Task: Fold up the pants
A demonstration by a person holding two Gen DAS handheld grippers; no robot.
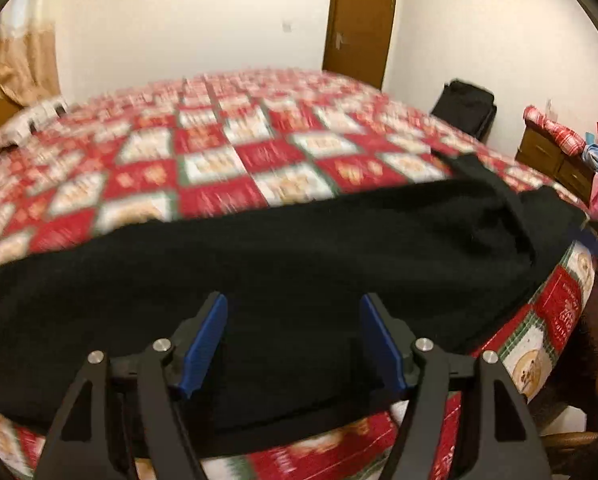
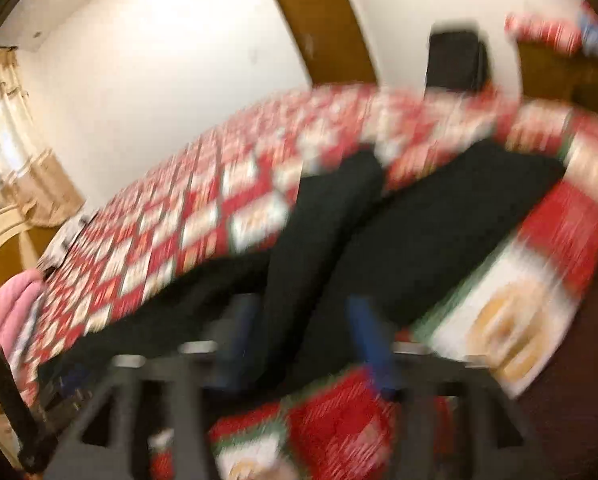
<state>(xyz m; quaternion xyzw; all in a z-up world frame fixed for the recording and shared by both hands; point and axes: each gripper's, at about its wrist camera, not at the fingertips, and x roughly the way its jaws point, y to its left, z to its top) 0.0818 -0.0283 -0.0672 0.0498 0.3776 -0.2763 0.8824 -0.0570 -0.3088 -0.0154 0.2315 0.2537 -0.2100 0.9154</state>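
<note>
Okay, the black pants [image 1: 299,248] lie spread across the near edge of my bed's red checked quilt [image 1: 219,152]. My left hand-held gripper [image 1: 293,344] hangs over them, jaws spread, nothing pinched. My right hand-held gripper [image 2: 303,344] is blurred, jaws apart above the pants' legs.

The left gripper [image 1: 293,340] points down at a slant, its blue-padded fingers [image 1: 207,344] standing well apart with nothing clamped between them. The right gripper [image 2: 303,344], blurred, is rolled to one side; its blue pads [image 2: 369,344] also stand wide apart, gripping nothing.
</note>
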